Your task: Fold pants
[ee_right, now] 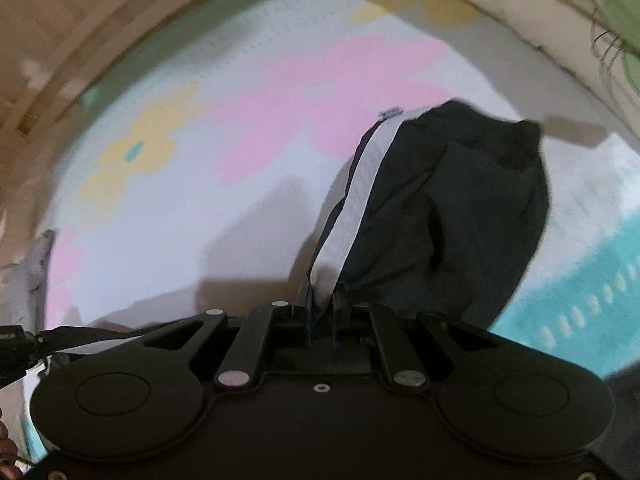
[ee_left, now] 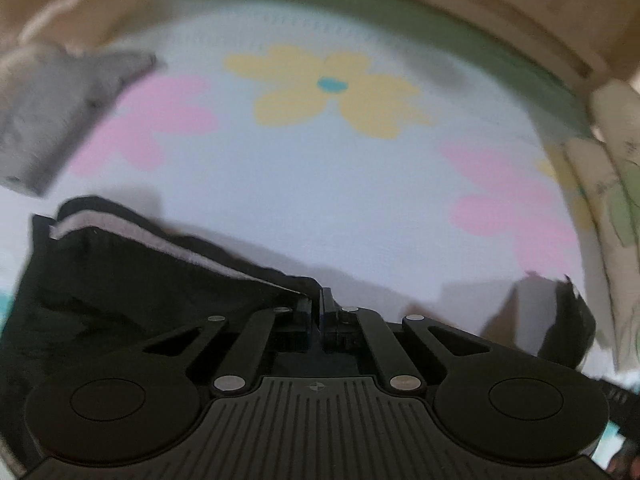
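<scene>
Left gripper (ee_left: 318,300): your jaws are pinched tight on an edge of the black pants (ee_left: 120,280).
Right gripper (ee_right: 322,304): your jaws clamp the pants (ee_right: 448,208) at their white side stripe (ee_right: 360,200).
Pants: held up between both grippers, draping onto the flowered bedspread (ee_left: 320,184).
Nearby: grey cloth (ee_left: 52,120) at the far left, patterned pillow (ee_right: 560,12) at the right.
</scene>
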Tool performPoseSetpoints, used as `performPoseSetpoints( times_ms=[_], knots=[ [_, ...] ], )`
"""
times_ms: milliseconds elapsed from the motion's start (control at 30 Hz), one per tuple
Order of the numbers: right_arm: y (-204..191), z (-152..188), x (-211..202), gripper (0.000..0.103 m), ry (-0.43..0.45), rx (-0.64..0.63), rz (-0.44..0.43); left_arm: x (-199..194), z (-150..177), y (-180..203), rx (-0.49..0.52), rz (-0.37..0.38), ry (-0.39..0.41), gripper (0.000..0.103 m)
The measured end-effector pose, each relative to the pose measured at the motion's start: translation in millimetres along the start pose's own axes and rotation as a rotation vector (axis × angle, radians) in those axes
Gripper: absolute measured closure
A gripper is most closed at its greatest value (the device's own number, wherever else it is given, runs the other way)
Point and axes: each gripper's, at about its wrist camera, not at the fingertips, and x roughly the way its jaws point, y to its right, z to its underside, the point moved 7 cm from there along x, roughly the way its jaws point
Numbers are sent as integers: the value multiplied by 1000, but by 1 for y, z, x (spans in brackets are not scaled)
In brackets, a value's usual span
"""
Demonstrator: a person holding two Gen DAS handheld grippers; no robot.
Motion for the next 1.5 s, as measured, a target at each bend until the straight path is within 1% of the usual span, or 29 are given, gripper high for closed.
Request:
performPoseSetpoints(
  times_ms=[67, 167, 233, 267, 300, 333, 433, 600, 733, 800, 833, 867, 933, 1000, 1033, 1067, 1133, 1200, 1233, 1333, 1367, 1400, 1433, 1500],
  knots=[
    [2, 10, -26, 88, 31, -9, -21, -25, 16, 5, 30, 1, 50, 100],
    [10, 32, -66, 88, 80, -21, -51, -64, 49, 8, 65, 13, 109, 100],
    [18, 52, -91, 88, 105, -25, -64, -82, 80, 5, 75, 22, 126, 100],
    [22, 61, -97, 88, 109, -25, -68, -84, 83, 4, 80, 26, 127, 100],
    [28, 73, -107, 88, 111, -22, -74, -88, 100, 1, 83, 26, 126, 100],
    [34, 83, -112, 88, 110, -17, -76, -86, 106, -2, 77, 26, 123, 100],
    [47, 115, -116, 88, 82, -6, -67, -82, 144, -13, 68, 22, 84, 100],
    [65, 160, -94, 88, 4, -11, 1, -52, 190, -29, 29, 7, -30, 100],
    [80, 183, -75, 88, -56, -9, 46, -26, 207, -35, 8, -12, -110, 99],
    [84, 193, -68, 88, -84, -18, 65, -12, 215, -35, 13, -21, -163, 96],
    [85, 195, -64, 88, -98, -22, 77, -8, 216, -34, 19, -20, -183, 96],
    [87, 196, -61, 86, -110, -25, 89, -6, 216, -32, 47, -14, -197, 96],
    [89, 195, -57, 83, -139, -28, 95, -13, 209, -28, 99, -2, -192, 96],
    [90, 192, -62, 72, -132, -20, 89, -27, 199, -24, 150, 20, -184, 94],
    [91, 187, -68, 61, -116, -20, 95, -35, 194, -23, 171, 32, -173, 94],
    [90, 183, -74, 55, -93, -26, 99, -43, 190, -21, 197, 44, -160, 93],
    [87, 170, -91, 49, -24, -51, 109, -60, 182, -14, 266, 69, -136, 92],
    [80, 156, -106, 48, 41, -77, 122, -72, 173, -5, 317, 104, -118, 89],
    [76, 150, -111, 48, 62, -94, 129, -76, 174, -4, 328, 117, -114, 82],
    [65, 130, -110, 47, 76, -116, 132, -85, 164, 11, 341, 176, -89, 78],
    [63, 124, -108, 47, 74, -108, 128, -85, 157, 16, 344, 192, -71, 74],
    [59, 118, -106, 47, 79, -105, 122, -82, 157, 20, 340, 187, -54, 73],
    [55, 115, -102, 47, 84, -114, 121, -76, 149, 23, 330, 167, -33, 73],
    [46, 106, -89, 47, 82, -145, 149, -61, 134, 27, 306, 136, 16, 72]
  ],
)
